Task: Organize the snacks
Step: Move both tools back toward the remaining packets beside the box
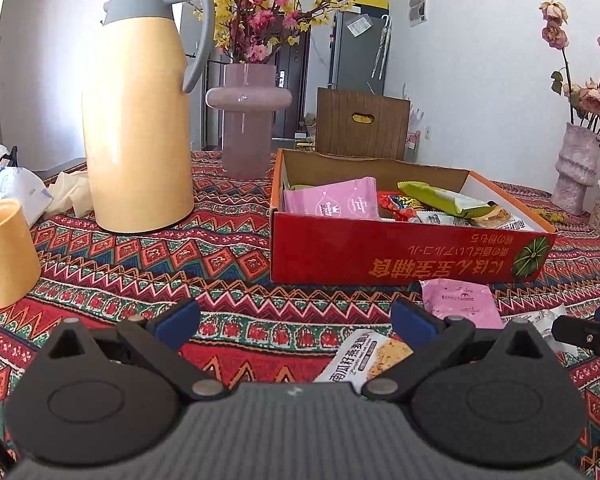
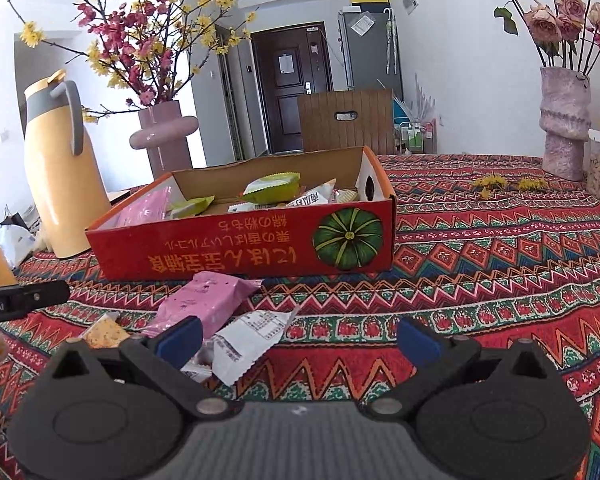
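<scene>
A red cardboard box with a pumpkin picture stands on the patterned tablecloth and holds several snack packets, pink and green among them. In front of the box lie loose packets: a pink one, a white oat-bar wrapper and a white packet. My left gripper is open, low over the cloth, with the oat-bar wrapper by its right finger. My right gripper is open too, its left finger over the white packet. Neither holds anything.
A tall yellow thermos jug and a yellow cup stand left of the box. A pink vase with blossom branches is behind it. A mottled vase of roses stands at the right. A wooden chair back rises beyond the table.
</scene>
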A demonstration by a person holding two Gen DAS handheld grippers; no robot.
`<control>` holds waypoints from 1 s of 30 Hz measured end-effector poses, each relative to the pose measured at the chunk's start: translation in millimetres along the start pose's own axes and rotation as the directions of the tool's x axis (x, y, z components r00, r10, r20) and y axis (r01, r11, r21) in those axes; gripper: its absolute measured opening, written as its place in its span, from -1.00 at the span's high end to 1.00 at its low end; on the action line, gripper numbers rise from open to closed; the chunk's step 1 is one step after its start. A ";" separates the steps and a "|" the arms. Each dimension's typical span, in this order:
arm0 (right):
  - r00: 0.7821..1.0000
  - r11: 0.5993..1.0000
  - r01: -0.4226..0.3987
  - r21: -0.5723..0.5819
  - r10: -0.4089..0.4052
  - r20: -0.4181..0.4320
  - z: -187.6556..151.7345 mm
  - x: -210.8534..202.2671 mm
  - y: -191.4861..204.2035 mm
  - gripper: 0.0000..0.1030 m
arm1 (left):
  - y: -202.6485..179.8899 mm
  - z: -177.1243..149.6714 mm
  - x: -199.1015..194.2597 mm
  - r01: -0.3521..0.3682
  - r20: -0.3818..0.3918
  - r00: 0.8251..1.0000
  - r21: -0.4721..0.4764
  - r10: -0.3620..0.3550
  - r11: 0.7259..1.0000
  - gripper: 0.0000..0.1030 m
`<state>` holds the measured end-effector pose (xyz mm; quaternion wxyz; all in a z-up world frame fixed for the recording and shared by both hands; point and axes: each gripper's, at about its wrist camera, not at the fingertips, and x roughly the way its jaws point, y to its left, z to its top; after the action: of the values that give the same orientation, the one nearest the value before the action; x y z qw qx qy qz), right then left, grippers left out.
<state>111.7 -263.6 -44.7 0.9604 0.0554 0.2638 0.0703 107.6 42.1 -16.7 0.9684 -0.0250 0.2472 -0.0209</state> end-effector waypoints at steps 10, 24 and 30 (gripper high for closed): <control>1.000 1.000 0.001 -0.007 -0.001 0.005 0.8 0.2 1.2 -1.00 | 1.6 0.2 0.2 0.004 0.001 1.000 -0.013 -0.004 1.000 -1.00; 0.999 0.998 -0.009 -0.057 0.007 -0.039 4.6 -7.6 24.9 -0.98 | 4.5 -0.7 -3.9 0.015 0.013 1.000 -0.032 -0.015 0.999 -1.00; 0.996 0.995 0.001 -0.098 -0.010 -0.085 17.7 9.1 33.0 -0.65 | 5.5 -0.6 -3.4 0.014 0.010 1.000 -0.038 -0.014 0.999 -1.00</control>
<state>125.0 -230.8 -29.4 0.9500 0.0047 0.3010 0.0828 104.5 47.7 -15.9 0.9688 -0.0454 0.2425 -0.0230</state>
